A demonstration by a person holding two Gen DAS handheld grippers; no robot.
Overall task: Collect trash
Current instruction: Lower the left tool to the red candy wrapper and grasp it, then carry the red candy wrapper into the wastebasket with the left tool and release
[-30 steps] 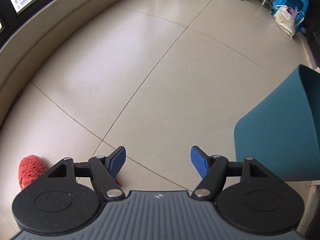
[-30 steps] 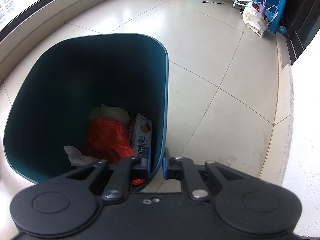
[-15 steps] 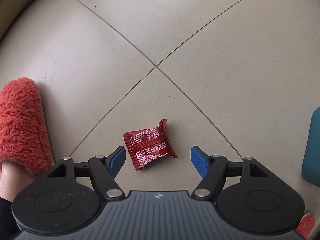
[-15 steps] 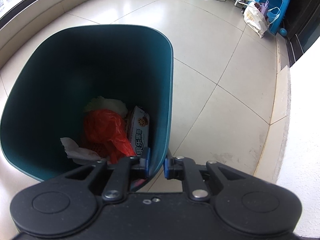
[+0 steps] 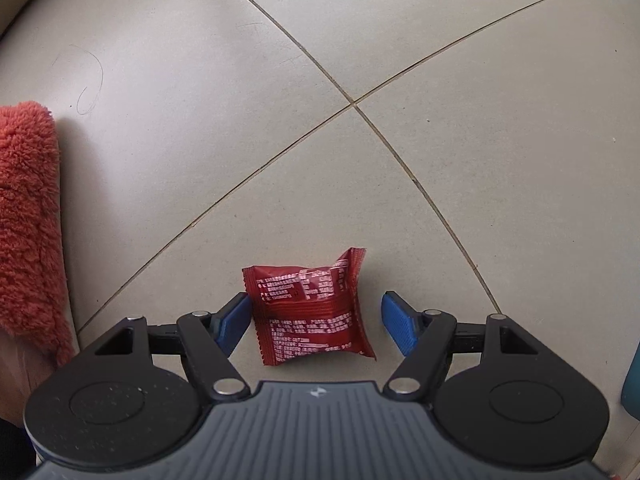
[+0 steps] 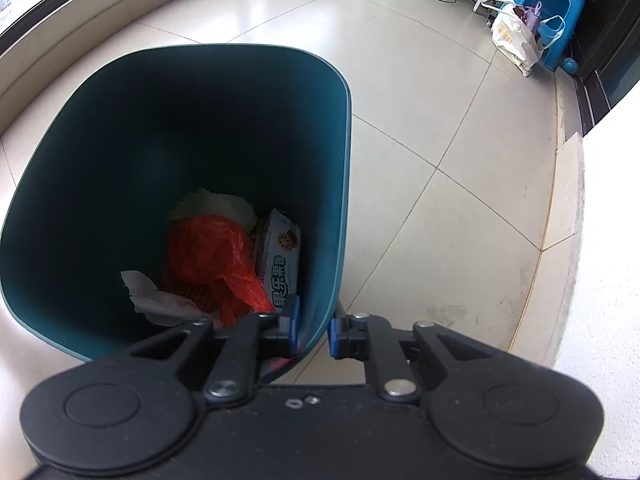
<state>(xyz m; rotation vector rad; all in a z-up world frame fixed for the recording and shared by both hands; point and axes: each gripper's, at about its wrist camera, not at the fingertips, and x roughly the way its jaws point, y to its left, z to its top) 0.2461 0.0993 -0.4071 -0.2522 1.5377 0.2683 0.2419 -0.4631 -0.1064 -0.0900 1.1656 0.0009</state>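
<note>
On the floor (image 5: 440, 80), a red wrapper (image 5: 310, 310) is lying between the spread fingers of the left hand-held gripper (image 5: 316, 322), ready for pinching. Right hand-held gripper (image 6: 314, 330) is pinching the bin (image 6: 344, 184) wall, keeping it near for the drop.

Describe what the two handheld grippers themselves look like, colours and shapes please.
Both grippers, left gripper and right gripper, have black linkage arms, silver pivot pins, round black discs and blue textured fingertip pads. The left body is ribbed grey with a small white logo; the right looks black.

Left claw (image 5: 316, 320) spread wide, pointing down; right claw (image 6: 313, 326) clamped
</note>
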